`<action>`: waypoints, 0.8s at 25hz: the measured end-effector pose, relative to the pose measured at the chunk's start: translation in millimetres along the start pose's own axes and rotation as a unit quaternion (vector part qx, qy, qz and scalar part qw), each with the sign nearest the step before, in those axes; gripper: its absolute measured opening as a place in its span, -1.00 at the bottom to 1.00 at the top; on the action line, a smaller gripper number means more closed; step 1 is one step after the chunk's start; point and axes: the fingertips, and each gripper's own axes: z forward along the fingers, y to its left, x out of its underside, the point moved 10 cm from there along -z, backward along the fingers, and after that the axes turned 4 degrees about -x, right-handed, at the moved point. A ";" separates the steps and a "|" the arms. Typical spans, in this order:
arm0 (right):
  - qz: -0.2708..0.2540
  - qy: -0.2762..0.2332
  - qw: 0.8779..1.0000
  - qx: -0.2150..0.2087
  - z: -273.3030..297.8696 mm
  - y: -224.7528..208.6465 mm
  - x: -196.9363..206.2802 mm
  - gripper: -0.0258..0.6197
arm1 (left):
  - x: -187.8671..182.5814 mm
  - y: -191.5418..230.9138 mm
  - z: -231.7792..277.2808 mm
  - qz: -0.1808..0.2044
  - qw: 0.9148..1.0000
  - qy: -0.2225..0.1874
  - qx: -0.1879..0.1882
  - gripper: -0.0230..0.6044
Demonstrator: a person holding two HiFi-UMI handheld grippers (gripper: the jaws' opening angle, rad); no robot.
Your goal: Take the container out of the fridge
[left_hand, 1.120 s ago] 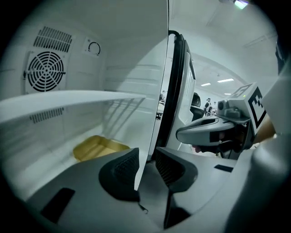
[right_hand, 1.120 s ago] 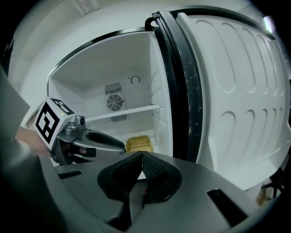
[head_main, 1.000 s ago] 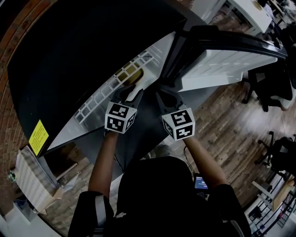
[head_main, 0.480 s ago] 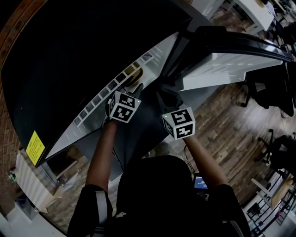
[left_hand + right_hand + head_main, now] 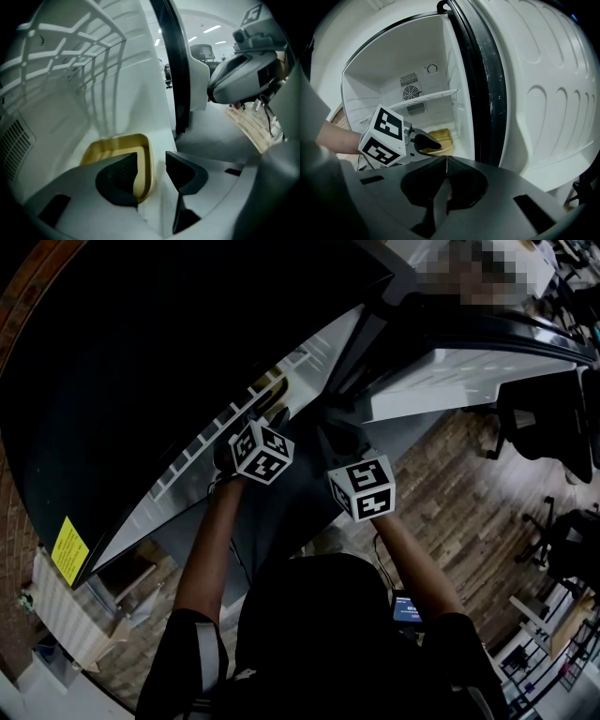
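A shallow yellow container (image 5: 117, 147) lies on the white floor of the open fridge (image 5: 393, 70), near its right wall. My left gripper (image 5: 152, 171) reaches into the fridge with its jaws opening. The left jaw hangs over the container's inside, the right jaw outside it, and the container's right rim sits between them, not pressed. The right gripper view shows the same left gripper (image 5: 426, 142) just before the container (image 5: 440, 136). My right gripper (image 5: 446, 159) stays outside the fridge, shut with nothing in it. From the head view both grippers, left (image 5: 275, 418) and right (image 5: 330, 427), point at the fridge opening.
A white wire shelf (image 5: 84, 47) spans the fridge above the container. The fridge door (image 5: 543, 93) stands open at the right, its black seal (image 5: 176, 70) close beside my left gripper. Wooden floor (image 5: 469, 493) and office chairs lie to the right.
My left gripper has moved forward into the fridge, up to the container, and its jaws have spread. The right gripper has stayed where it was.
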 end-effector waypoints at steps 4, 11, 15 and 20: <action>0.002 0.002 1.000 0.000 1.8 -0.5 1.4 -0.79 | -0.7 -7.4 5.4 0.056 0.998 0.017 -0.025 -0.35; 0.000 0.008 1.000 0.002 1.2 -3.0 3.8 -0.79 | -2.2 -12.1 8.6 0.125 0.989 0.048 -0.057 -0.55; 0.004 0.007 1.000 0.002 -0.8 -2.4 3.3 -0.79 | -3.3 -10.4 8.3 0.134 0.987 0.056 -0.061 -0.73; 0.006 0.008 1.000 0.004 -3.8 -3.0 6.1 -0.80 | -1.8 -16.0 8.6 0.146 0.985 0.068 -0.054 -0.79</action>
